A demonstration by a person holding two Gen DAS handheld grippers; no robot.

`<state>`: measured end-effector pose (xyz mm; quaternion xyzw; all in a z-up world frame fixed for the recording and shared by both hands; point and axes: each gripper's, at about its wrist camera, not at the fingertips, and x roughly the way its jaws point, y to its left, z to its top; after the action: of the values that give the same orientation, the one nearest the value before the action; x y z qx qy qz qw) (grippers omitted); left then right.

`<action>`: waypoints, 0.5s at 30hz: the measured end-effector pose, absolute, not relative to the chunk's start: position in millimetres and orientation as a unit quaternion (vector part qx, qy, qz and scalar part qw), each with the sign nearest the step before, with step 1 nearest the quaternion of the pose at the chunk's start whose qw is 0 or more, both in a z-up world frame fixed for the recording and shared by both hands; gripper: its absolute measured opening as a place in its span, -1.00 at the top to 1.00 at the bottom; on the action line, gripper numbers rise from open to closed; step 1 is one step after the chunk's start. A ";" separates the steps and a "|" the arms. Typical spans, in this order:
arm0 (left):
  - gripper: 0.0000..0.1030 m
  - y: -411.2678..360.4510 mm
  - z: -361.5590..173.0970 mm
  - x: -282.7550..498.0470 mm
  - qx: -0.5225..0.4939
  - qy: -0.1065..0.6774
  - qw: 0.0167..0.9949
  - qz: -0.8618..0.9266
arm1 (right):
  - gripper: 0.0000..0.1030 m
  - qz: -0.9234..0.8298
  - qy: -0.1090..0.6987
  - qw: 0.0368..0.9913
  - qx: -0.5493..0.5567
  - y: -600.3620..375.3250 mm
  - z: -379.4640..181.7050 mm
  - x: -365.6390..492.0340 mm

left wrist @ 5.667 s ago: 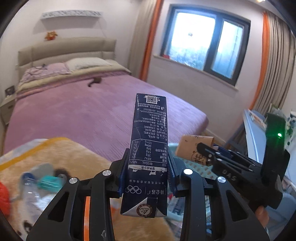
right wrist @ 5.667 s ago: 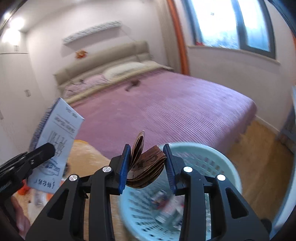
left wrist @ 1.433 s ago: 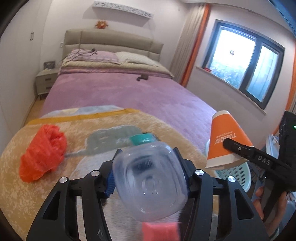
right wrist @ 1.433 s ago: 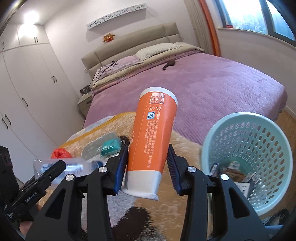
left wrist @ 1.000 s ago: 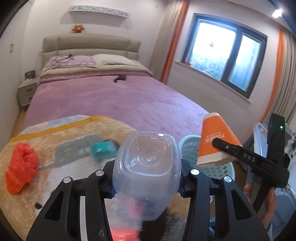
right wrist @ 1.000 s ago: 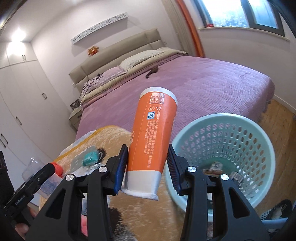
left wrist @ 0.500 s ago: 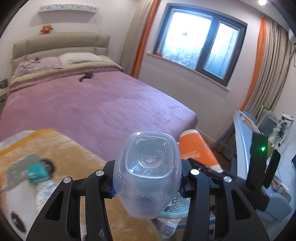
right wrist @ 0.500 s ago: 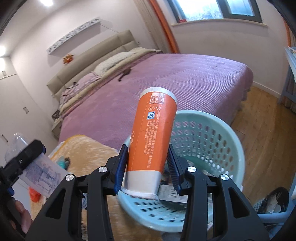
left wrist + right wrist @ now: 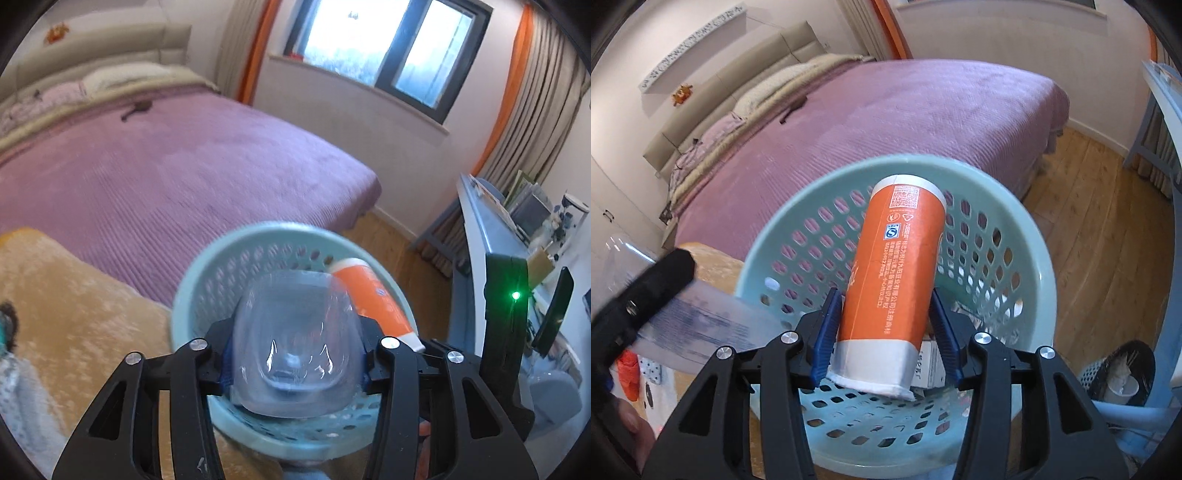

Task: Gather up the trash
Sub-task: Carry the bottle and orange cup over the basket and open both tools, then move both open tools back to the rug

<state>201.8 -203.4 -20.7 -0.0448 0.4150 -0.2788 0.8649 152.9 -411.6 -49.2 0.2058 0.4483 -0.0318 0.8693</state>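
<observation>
My left gripper (image 9: 295, 350) is shut on a clear plastic bottle (image 9: 295, 343), held base-forward over the mouth of the pale green laundry-style basket (image 9: 229, 254). My right gripper (image 9: 884, 332) is shut on an orange paper cup (image 9: 895, 273), tilted over the same basket (image 9: 1030, 254). The cup also shows in the left wrist view (image 9: 373, 295) at the basket's right side. The bottle (image 9: 701, 321) and the left gripper's fingers (image 9: 646, 291) show at the left in the right wrist view. Earlier trash lies in the basket bottom, mostly hidden.
A purple bed (image 9: 166, 158) lies behind the basket. A tan fuzzy rug (image 9: 74, 295) with an orange bag (image 9: 628, 373) is at the left. A blue desk (image 9: 491, 229) and wood floor (image 9: 1100, 236) are at the right, with a small black bin (image 9: 1123, 373).
Both grippers have swung from the rug towards the basket and tipped down. The bottle and the orange cup are now held over its opening.
</observation>
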 end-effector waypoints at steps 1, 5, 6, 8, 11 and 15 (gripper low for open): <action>-0.10 -201.6 -23.5 202.4 -0.053 0.418 0.863 -0.280 | 0.03 -0.029 0.448 0.869 0.209 -412.7 -50.2 153.1; -0.46 -194.9 -23.4 198.3 -0.068 0.409 0.864 -0.285 | -0.10 -0.029 0.440 0.875 0.201 -411.9 -48.2 148.7; -0.46 -193.5 -22.5 196.8 -0.072 0.408 0.864 -0.286 | -0.10 -0.026 0.438 0.876 0.202 -411.4 -46.6 146.8; -0.46 -187.7 -21.0 192.6 -0.079 0.406 0.864 -0.287 | -0.10 -0.022 0.434 0.878 0.201 -410.1 -43.9 144.0; -0.46 -177.2 -17.7 184.4 -0.086 0.400 0.868 -0.283 | -0.10 -0.016 0.430 0.881 0.198 -404.9 -39.0 141.4; -0.46 -168.1 -8.8 171.9 -0.083 0.390 0.875 -0.274 | -0.10 -0.002 0.423 0.886 0.189 -393.8 -27.6 137.2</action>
<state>171.9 -168.1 -8.8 -0.0830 0.3902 -0.2741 0.8751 137.2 -393.8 -27.6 0.1889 0.4226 -0.0021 0.8864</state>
